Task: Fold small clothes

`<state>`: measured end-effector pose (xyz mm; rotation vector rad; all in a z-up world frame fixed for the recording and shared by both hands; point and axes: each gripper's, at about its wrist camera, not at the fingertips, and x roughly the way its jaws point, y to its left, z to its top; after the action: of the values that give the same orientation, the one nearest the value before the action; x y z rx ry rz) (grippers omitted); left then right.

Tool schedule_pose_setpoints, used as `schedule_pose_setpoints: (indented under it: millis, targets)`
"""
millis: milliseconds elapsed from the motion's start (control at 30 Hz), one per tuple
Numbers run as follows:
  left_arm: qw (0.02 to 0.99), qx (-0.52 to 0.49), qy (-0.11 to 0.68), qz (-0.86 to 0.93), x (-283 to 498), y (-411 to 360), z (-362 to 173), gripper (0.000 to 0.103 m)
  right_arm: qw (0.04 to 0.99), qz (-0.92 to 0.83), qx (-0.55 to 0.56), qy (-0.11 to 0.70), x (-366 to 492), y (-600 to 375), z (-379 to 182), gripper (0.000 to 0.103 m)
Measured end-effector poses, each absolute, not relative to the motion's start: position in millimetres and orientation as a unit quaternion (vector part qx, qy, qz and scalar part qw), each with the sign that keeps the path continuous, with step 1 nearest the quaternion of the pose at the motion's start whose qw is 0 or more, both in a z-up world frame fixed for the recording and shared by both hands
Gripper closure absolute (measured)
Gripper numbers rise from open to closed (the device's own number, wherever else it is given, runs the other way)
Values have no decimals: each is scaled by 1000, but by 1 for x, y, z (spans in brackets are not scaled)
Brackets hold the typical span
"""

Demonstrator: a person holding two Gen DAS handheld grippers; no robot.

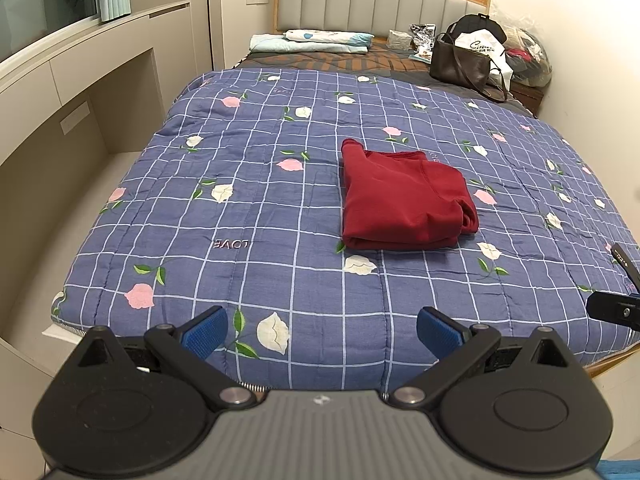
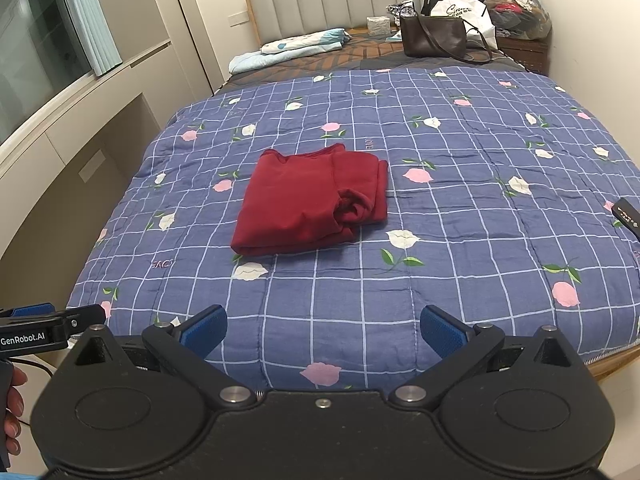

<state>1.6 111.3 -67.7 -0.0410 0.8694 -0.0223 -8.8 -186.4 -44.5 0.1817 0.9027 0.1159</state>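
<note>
Already folded, red garment (image 1: 404, 196) mid-quilt (image 1: 240, 208); left gripper (image 1: 322, 330) and right gripper (image 2: 324, 330) spread empty, clear near quilt's foot, likely done

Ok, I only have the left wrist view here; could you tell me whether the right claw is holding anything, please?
Observer: No. The right claw is open and empty, above the near edge of the blue checked floral quilt.
Operator: Thank you. Does the folded dark red garment look tidy from that side?
Observer: Not quite. The right wrist view shows a rolled, bunched cuff tucked against its right edge.
Operator: And can you see my left claw from there?
Observer: Yes, side-on at the left edge, with "GenRobot.AI" printed on its body and a bare hand just below it.
</note>
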Motion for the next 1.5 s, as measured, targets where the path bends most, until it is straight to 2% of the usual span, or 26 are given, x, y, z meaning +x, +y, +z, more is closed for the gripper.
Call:
schedule_pose_setpoints:
  millis: [1500]
  targets:
    - [906, -7, 424, 13, 9, 107, -70, 0, 893, 55, 88, 437, -8, -185, -46, 1]
